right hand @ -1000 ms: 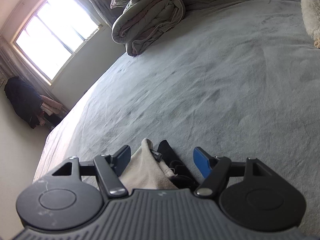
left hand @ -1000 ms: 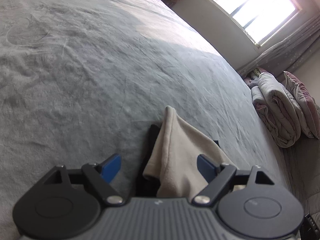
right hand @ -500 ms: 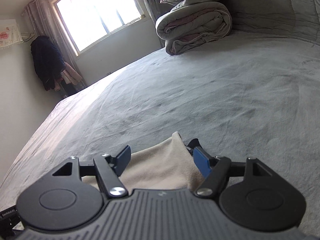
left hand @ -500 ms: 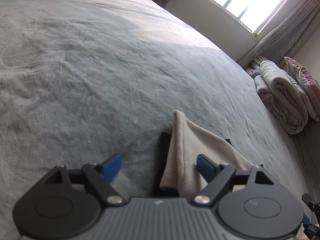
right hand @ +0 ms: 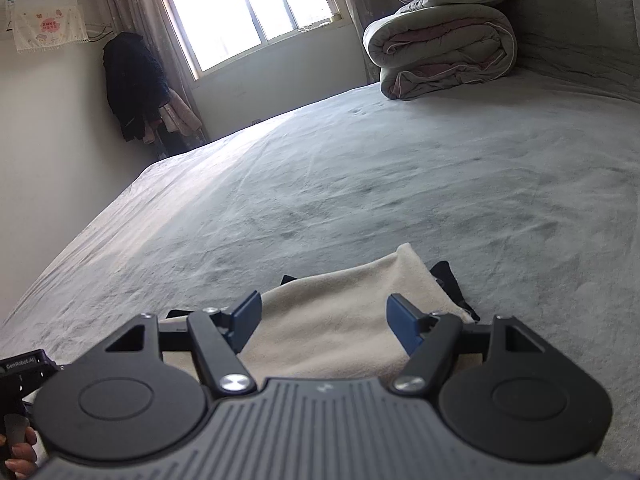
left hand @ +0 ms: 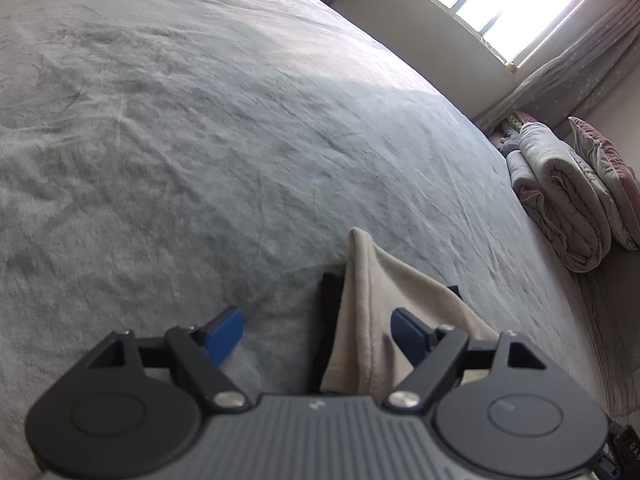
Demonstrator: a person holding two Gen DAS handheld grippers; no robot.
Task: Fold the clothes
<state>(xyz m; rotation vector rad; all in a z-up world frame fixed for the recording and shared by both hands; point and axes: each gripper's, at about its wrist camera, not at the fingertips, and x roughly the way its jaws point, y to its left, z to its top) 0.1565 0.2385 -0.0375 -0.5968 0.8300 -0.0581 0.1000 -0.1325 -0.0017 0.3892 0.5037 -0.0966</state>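
Both grippers hang spread over the near edge of the bed (right hand: pixel 360 184), holding nothing. The left gripper (left hand: pixel 318 330) has the cream cloth (left hand: pixel 384 304) under its right finger; the right gripper (right hand: pixel 324 322) sits centred over it (right hand: pixel 340 312). The cloth lies on a black garment (right hand: pixel 450 280), its long side running left to right. Far right sits a rolled quilt (right hand: pixel 440 48).

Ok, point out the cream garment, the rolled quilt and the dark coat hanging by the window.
cream garment (right hand: pixel 340 320): right wrist view, on its flat upper layer between the fingers.
rolled quilt (right hand: pixel 440 48): right wrist view, on the roll's front.
dark coat (right hand: pixel 132 80): right wrist view, on its middle.
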